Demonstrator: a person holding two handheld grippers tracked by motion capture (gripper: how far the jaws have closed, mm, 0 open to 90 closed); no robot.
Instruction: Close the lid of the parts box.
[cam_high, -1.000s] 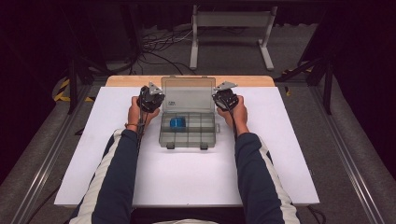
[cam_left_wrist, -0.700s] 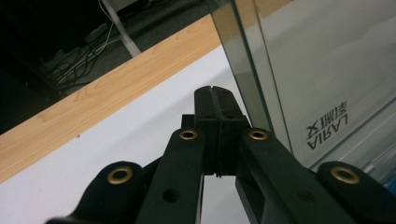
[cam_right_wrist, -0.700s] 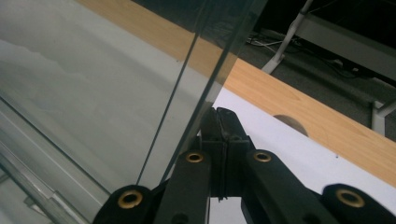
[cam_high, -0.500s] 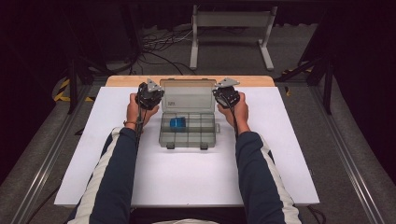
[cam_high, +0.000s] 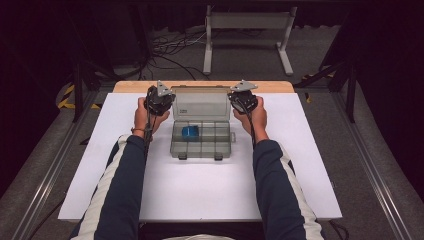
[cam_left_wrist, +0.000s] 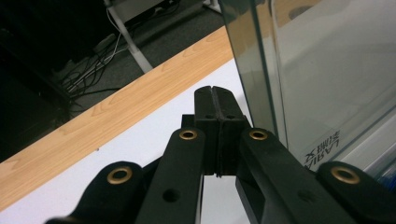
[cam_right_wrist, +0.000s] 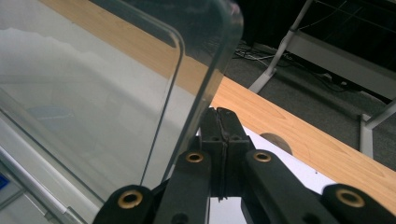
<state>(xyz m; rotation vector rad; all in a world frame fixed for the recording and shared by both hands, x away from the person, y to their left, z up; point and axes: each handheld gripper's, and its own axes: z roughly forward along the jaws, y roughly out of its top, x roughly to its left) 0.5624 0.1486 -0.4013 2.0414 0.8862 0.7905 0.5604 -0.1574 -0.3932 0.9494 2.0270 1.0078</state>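
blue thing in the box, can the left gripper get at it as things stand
Probably yes: the lid stands open behind, so the blue item lies uncovered. The left gripper, shut beside the lid, would need to open first.

1. The right gripper (cam_right_wrist: 224, 112) points toward the table's far edge, its two black jaws pressed flat together with nothing between them.
2. A clear plastic lid (cam_right_wrist: 93, 93) stands raised just to their left, its rounded corner above them.
3. Beyond lie the white tabletop (cam_right_wrist: 261, 140), a wooden edge strip (cam_right_wrist: 299, 135) and a metal stand (cam_right_wrist: 327, 51) on the floor.
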